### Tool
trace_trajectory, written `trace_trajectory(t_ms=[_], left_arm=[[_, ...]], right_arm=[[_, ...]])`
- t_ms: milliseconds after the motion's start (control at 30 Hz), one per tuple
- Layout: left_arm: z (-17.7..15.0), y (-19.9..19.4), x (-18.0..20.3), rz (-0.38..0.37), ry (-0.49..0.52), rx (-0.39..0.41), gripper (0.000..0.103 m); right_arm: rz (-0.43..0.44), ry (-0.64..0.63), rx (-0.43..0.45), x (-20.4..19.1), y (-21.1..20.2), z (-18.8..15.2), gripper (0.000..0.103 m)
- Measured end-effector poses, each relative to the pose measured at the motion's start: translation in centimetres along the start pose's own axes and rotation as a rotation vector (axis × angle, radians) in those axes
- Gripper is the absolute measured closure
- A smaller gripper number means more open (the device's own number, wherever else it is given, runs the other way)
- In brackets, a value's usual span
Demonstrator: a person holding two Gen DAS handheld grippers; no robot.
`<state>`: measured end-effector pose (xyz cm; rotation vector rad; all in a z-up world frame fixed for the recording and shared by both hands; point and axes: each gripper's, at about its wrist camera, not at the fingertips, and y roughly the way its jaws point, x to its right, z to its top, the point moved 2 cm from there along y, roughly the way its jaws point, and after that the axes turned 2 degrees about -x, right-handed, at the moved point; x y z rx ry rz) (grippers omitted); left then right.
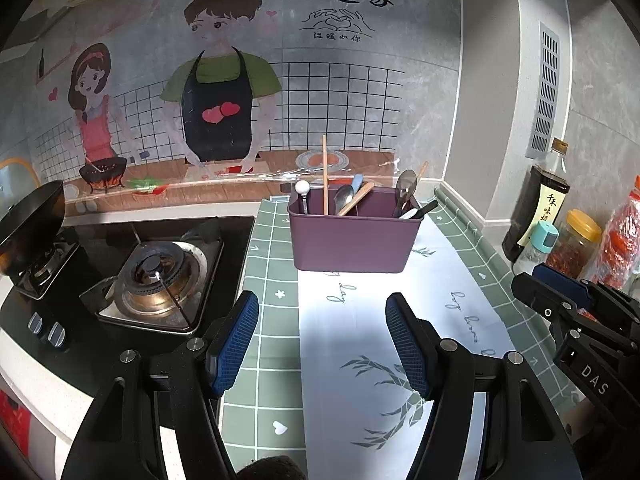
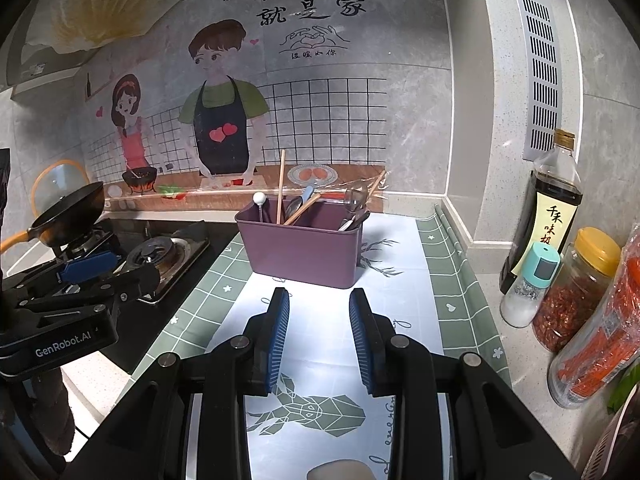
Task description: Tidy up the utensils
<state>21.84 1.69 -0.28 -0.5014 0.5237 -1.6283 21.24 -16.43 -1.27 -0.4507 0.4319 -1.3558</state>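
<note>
Hovering left gripper (image 1: 322, 340) and right gripper (image 2: 319, 336) — empty, purple caddy (image 1: 352, 240) ahead

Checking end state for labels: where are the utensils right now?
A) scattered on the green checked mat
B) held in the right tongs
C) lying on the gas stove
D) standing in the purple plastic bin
D: the spoons and wooden chopsticks stand in the purple plastic bin, and both the left tongs and right tongs are open with nothing between them.

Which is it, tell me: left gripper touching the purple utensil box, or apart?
Apart. The left wrist view shows the left gripper open, with bare mat between its fingertips and the purple utensil box.
</note>
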Motion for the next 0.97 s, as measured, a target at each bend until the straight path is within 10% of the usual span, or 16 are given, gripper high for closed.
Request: trace_trajectory(t_ms=[967], left_arm=[[-0.12, 0.93, -0.43, 0.013, -0.022, -0.030, 0.037]], right_arm=[[-0.019, 0.007, -0.003, 0.74, -0.02, 0.06, 0.067]])
